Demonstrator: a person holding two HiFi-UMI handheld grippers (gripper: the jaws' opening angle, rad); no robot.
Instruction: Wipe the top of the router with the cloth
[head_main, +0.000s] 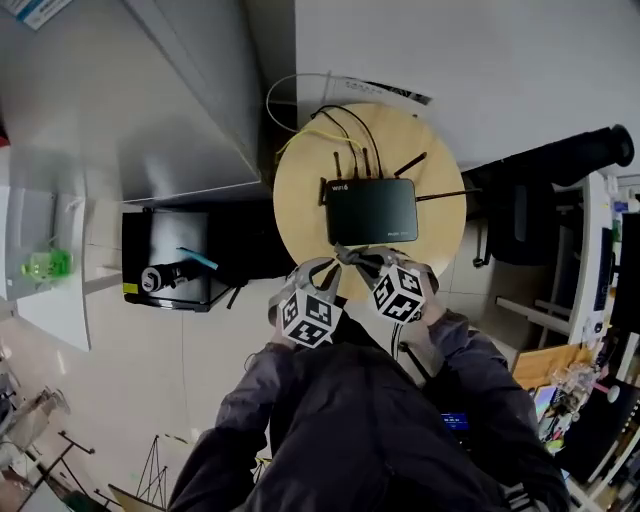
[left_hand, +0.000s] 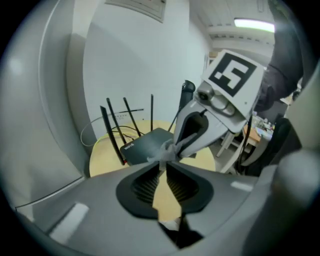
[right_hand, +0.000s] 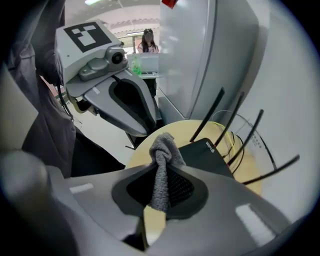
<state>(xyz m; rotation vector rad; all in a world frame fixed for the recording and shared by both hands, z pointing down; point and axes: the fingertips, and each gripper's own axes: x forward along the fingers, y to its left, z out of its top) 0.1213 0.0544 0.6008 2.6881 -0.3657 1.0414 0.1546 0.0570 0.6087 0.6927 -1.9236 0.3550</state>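
Right gripper view: right gripper (right_hand: 161, 169) clamps grey cloth (right_hand: 163, 147), left gripper (left_hand: 163, 162) nips its end; lay flat over router (head_main: 371, 210), 12 o'clock.

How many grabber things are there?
2. The left gripper is at the table's near edge, with the right gripper beside it. Both sets of jaws pinch the cloth in front of the router.

Our left claw (head_main: 322, 266) and right claw (head_main: 362, 262) angle in toward each other, tips almost meeting, with our forearms (head_main: 455, 345) bent and drawn in close to the body. The right claw's jaws are clamped on the cloth (right_hand: 161, 172). The left claw's jaws pinch a tuft of it at their tips.
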